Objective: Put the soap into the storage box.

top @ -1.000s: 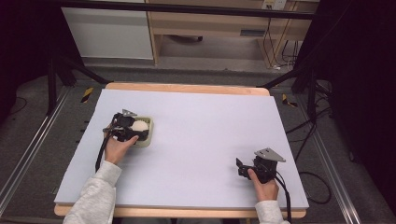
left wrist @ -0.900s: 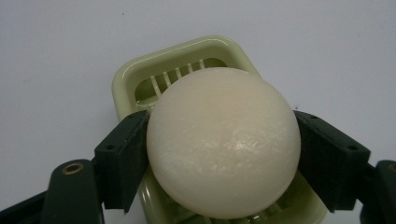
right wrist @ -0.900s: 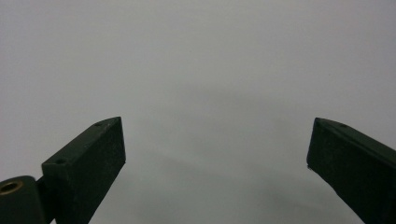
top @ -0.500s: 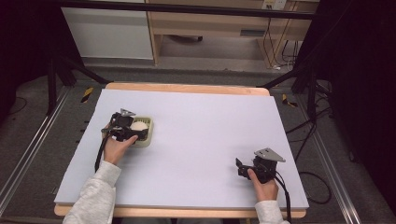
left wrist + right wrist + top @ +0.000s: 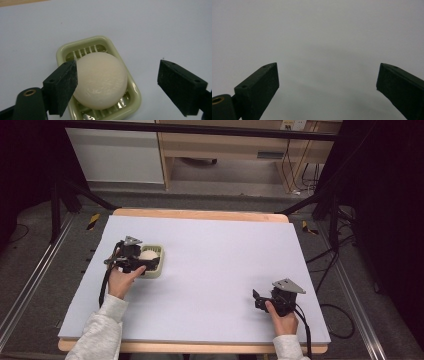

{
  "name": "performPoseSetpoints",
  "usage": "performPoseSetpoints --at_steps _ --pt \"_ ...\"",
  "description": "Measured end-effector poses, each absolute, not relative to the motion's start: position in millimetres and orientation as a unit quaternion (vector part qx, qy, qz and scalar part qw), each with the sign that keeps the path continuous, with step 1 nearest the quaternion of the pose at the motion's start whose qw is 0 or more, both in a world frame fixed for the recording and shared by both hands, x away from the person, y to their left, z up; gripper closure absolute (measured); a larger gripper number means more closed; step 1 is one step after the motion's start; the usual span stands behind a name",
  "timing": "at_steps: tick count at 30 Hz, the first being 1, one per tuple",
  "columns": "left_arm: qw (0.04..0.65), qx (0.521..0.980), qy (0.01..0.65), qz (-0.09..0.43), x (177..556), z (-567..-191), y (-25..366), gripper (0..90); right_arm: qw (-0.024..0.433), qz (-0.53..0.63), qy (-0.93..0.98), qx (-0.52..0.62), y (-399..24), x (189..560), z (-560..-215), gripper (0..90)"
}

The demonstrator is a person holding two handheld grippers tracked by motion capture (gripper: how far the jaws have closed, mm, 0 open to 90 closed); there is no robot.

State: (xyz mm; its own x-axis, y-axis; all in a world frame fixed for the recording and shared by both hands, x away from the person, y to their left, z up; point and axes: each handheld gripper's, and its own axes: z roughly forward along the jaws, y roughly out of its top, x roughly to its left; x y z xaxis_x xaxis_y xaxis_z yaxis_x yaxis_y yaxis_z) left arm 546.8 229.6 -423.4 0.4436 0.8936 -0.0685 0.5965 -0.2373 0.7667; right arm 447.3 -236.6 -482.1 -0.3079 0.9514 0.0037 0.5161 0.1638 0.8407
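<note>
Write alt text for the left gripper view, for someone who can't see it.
A round, cream-white bar of soap sits in a pale green slatted soap dish on a white table, seen from just above. The left gripper hangs over it with its two black jaws wide apart, one close beside the soap, the other off the dish.

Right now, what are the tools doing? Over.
Left tool open over soap in green dish. Right tool open, idle. Nothing blocking.
</note>
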Motion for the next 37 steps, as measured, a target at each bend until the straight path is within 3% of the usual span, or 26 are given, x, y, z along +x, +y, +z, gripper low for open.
performPoseSetpoints --at_steps 12,22,37 --pt "0.422 0.751 0.471 0.191 507 -415 235 24.7 0.280 0.387 0.708 0.520 -238 447 -482 4.8" --pt "0.410 0.749 0.478 0.209 469 -424 258 23.3 0.279 0.388 0.705 0.523 -242 444 -481 4.8" --pt "0.382 0.747 0.500 0.217 449 -455 294 18.8 0.267 0.383 0.707 0.532 -251 438 -485 5.1"
